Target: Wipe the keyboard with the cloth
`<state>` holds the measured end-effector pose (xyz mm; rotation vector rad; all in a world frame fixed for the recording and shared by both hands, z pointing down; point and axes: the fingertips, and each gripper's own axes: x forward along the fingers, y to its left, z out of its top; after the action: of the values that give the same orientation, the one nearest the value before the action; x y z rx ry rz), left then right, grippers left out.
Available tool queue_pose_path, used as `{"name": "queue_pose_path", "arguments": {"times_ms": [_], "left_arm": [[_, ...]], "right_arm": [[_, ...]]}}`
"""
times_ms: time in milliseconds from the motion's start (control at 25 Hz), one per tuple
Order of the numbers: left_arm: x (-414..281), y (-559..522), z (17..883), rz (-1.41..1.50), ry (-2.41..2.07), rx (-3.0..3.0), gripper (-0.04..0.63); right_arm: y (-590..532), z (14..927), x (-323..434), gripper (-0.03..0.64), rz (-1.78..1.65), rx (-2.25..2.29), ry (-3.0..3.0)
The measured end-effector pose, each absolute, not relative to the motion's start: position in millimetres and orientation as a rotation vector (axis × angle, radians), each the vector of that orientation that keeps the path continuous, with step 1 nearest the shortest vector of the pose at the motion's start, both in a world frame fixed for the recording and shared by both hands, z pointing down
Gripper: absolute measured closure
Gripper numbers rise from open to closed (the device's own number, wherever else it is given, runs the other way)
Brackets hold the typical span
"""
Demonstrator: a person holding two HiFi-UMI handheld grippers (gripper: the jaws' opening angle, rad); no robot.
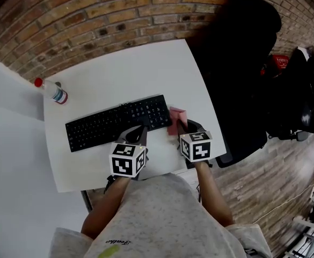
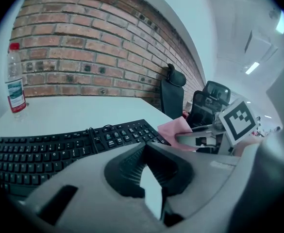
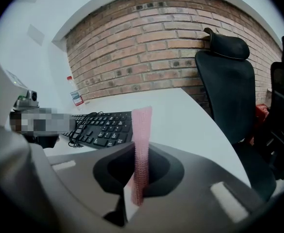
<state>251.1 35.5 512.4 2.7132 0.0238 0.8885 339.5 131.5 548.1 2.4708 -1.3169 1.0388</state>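
We list: cloth [image 1: 176,117] pinched in right hand-held gripper [image 1: 181,126], beside right end of keyboard [image 1: 116,122], which runs leftward; left hand-held gripper [image 1: 141,130] closed, empty.

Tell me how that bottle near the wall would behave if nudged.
The bottle stands upright, tall and narrow, so it would probably tip rather than slide. It looks like thin clear plastic, so likely light. Once down, its round body would likely roll on the table.
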Motion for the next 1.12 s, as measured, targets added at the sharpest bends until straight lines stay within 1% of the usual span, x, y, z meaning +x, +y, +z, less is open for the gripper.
{"name": "queue_pose_path", "arguments": {"times_ms": [1120], "left_arm": [[250.0, -17.8, 512.2, 0.787, -0.19, 2.666, 0.601]], "right_arm": [[71.2, 544.9, 371.8, 0.594, 0.98, 2.319, -1.459]]}}
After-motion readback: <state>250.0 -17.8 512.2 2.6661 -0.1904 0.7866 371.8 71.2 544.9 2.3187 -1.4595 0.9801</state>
